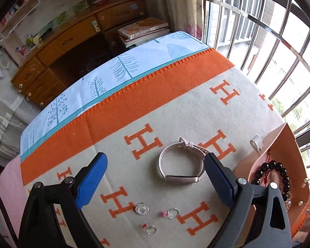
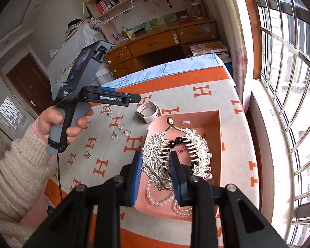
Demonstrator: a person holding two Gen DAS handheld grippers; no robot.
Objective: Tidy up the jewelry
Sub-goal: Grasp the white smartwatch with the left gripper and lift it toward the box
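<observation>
The left gripper [image 1: 155, 177] hangs with fingers spread above the watch [image 1: 180, 162], centre frame on the blanket [image 1: 175, 107]. It looks light, with a springy, slippery band; best pinched across the strap. The right gripper [image 2: 156, 172] pinches the brittle-looking hair comb [image 2: 175, 150] over the tray [image 2: 217, 124].

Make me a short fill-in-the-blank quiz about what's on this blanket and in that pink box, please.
1. The right gripper is clamped on a rhinestone hair ____ shaped like leaves.
2. The left gripper hovers with jaws ____ over the pink watch.
3. The black bead bracelet lies inside the pink ____.
4. Loose on the blanket near the watch lie three small ____.

Missing words: clip; open; box; rings
</observation>
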